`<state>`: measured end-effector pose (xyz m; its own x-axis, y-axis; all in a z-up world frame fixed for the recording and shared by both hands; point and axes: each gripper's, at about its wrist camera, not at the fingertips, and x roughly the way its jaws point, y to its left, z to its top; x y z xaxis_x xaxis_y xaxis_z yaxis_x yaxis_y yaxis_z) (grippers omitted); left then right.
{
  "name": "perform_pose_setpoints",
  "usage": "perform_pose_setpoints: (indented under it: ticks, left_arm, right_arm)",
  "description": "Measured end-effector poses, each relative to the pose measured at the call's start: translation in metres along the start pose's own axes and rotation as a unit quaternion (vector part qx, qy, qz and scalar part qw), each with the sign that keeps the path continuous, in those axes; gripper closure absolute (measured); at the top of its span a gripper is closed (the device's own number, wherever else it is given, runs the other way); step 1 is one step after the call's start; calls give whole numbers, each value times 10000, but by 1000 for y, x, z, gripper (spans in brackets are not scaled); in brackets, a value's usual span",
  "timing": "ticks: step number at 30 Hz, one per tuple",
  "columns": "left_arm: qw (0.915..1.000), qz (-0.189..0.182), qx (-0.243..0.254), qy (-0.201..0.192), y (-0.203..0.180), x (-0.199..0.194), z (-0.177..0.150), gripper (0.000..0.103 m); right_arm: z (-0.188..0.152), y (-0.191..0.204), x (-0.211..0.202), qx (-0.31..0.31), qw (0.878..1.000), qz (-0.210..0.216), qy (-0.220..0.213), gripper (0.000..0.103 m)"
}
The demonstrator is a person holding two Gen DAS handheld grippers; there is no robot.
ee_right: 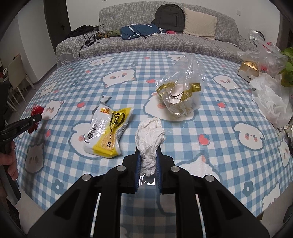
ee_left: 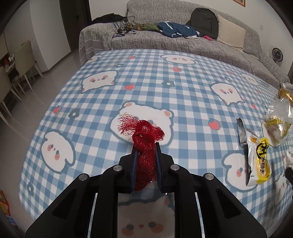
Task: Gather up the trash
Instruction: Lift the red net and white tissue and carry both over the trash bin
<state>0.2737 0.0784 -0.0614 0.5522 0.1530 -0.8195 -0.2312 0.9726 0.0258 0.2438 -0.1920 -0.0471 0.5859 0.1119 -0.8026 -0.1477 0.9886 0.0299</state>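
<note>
My left gripper (ee_left: pixel 146 146) is shut on a bunched red mesh net (ee_left: pixel 144 139), held above the blue checked tablecloth (ee_left: pixel 164 87). It also shows at the left edge of the right wrist view (ee_right: pixel 35 119) with the red mesh net (ee_right: pixel 36 109) in it. My right gripper (ee_right: pixel 148 152) is shut on a crumpled white tissue (ee_right: pixel 149 135). A yellow and white snack wrapper (ee_right: pixel 108 130) lies left of it on the cloth, also in the left wrist view (ee_left: pixel 258 161). A clear plastic bag with gold trash inside (ee_right: pixel 183 91) lies beyond the tissue.
A grey sofa (ee_right: pixel 164 44) with a backpack (ee_right: pixel 169 16), clothes and a cushion stands behind the table. White and clear plastic bags (ee_right: pixel 271 98), a gold box (ee_right: pixel 249 68) and a plant sit at the table's right edge. Chairs (ee_left: pixel 22 60) stand at the left.
</note>
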Motion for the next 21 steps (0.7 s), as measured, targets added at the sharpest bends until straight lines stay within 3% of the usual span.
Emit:
perform_pose_setpoints:
  ticks: [21]
  left_arm:
    - [9997, -109, 117, -179, 13, -73, -75, 87]
  right_arm:
    - [-52, 38, -60, -246, 9994, 75, -239, 90]
